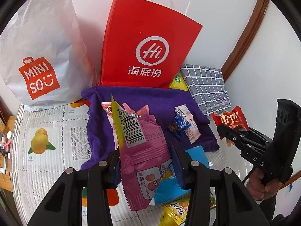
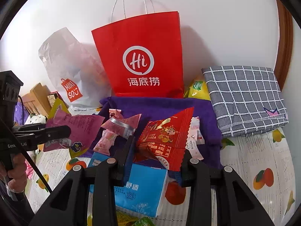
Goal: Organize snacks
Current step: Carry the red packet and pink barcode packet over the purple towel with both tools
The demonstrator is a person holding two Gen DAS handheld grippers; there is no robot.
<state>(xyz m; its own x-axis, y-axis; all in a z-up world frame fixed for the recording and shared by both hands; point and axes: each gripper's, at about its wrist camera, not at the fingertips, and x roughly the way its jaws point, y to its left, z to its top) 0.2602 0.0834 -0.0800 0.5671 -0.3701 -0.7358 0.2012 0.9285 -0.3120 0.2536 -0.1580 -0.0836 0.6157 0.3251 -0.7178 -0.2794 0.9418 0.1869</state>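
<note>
Mid-task: left gripper (image 1: pixel 146 162) clamps pink foil snack packet (image 1: pixel 144 150), right gripper (image 2: pixel 157 156) clamps red snack packet (image 2: pixel 165 137); small wrapped snacks (image 1: pixel 185 124) remain on purple towel (image 1: pixel 165 99).

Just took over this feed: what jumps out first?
The tall red paper bag standing against the wall behind the purple towel. Nearer, the left gripper holds a pink snack packet, and the right gripper a red snack packet.

matt paper bag (image 2: pixel 139 56), fuzzy purple cloth (image 1: pixel 150 98)
</note>
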